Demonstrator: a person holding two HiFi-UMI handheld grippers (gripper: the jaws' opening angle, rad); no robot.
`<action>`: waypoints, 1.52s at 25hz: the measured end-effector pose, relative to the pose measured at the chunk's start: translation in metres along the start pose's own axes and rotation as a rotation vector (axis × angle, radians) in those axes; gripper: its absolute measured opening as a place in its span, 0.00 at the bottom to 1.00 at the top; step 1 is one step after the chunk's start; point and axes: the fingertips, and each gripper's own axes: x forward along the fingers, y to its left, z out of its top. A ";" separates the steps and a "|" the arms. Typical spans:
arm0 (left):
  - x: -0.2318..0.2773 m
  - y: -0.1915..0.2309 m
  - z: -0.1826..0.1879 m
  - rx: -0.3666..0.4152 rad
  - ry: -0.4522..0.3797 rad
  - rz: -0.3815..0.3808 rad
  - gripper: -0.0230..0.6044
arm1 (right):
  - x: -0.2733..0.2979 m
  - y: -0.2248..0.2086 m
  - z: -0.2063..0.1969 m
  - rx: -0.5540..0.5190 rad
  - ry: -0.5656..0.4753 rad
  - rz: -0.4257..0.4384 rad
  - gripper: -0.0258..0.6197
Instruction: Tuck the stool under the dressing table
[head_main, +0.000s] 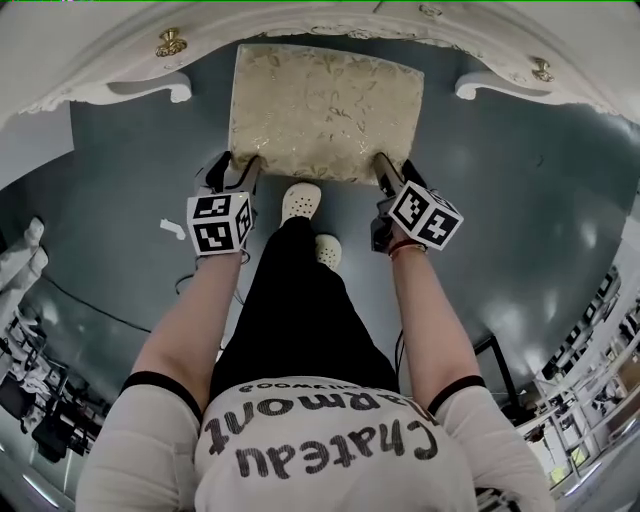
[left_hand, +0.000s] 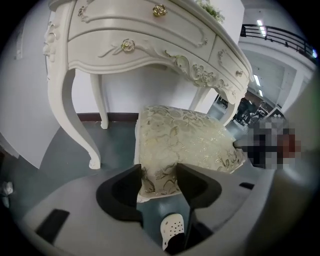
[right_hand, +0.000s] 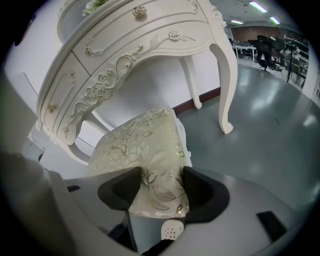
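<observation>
Head view: stool (head_main: 325, 105) clamped at both near corners.
Left gripper (head_main: 238, 170) and right gripper (head_main: 388, 172) each pinch its cushion; dressing table (head_main: 90, 70) just beyond.

Stool (head_main: 325, 110) stands on the floor (head_main: 520, 200), far edge right at the table's (head_main: 90, 70) front edge, between its two front legs. Left gripper (head_main: 236, 170) is on the stool's near-left corner and right gripper (head_main: 392, 172) on the near-right corner, each with a jaw either side of the seat corner, pressed on it. Behind the stool's near edge, between the grippers, one shoe (head_main: 300, 203) sits just beside the stool, the other shoe (head_main: 327, 250) further back. Left of the left gripper, a scrap (head_main: 172, 229) lies on the floor
</observation>
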 end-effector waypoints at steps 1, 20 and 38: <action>0.001 0.001 0.004 0.001 0.000 0.009 0.42 | 0.001 0.001 0.004 0.008 -0.008 -0.008 0.47; 0.051 0.018 0.079 -0.229 -0.242 0.086 0.39 | 0.063 0.020 0.114 -0.119 -0.195 0.108 0.47; 0.076 0.017 0.130 -0.209 -0.494 0.052 0.38 | 0.090 0.034 0.191 -0.279 -0.448 0.198 0.47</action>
